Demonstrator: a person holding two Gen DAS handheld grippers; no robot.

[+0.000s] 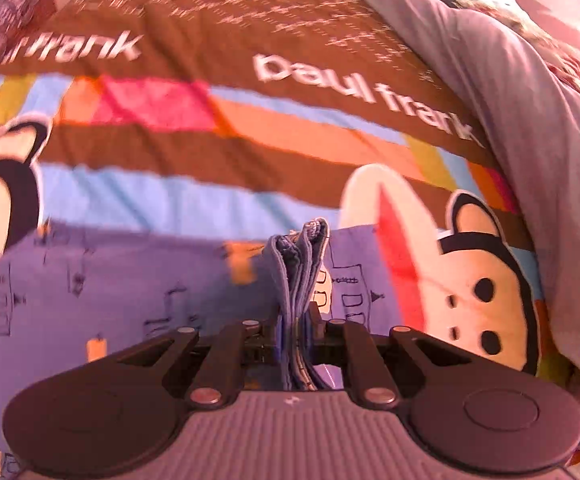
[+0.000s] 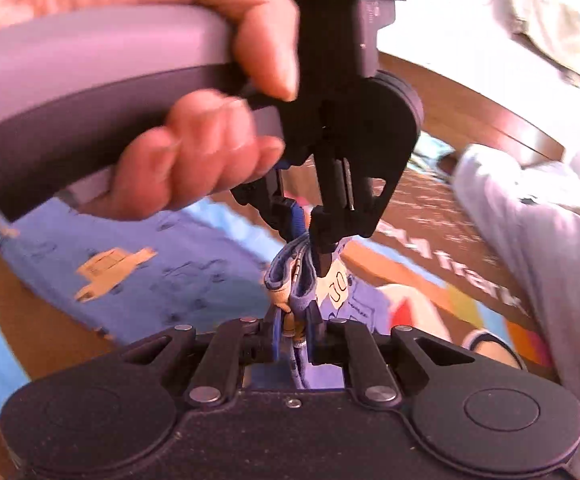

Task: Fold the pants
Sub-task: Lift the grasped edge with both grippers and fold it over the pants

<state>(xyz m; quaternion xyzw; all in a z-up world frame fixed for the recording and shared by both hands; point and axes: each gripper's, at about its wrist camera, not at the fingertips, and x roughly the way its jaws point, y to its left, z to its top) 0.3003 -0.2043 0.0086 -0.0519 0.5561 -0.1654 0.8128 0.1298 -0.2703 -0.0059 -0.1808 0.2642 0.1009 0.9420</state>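
Observation:
The pants (image 1: 109, 280) are blue-purple with small line drawings and orange patches, spread on a bed. My left gripper (image 1: 296, 334) is shut on a bunched fold of the pants' edge (image 1: 302, 256) that sticks up between its fingers. In the right wrist view the pants (image 2: 161, 264) lie to the left. My right gripper (image 2: 293, 336) is shut on another bunch of the pants' edge (image 2: 292, 280). The left gripper (image 2: 310, 236), held by a hand (image 2: 193, 152), pinches the same edge just beyond it, almost touching.
The bed cover (image 1: 249, 128) is brown with coloured stripes, monkey faces and "paul frank" lettering. A grey garment or pillow (image 1: 510, 100) lies along the right side, also in the right wrist view (image 2: 538, 240). A wooden bed edge (image 2: 470, 96) runs behind.

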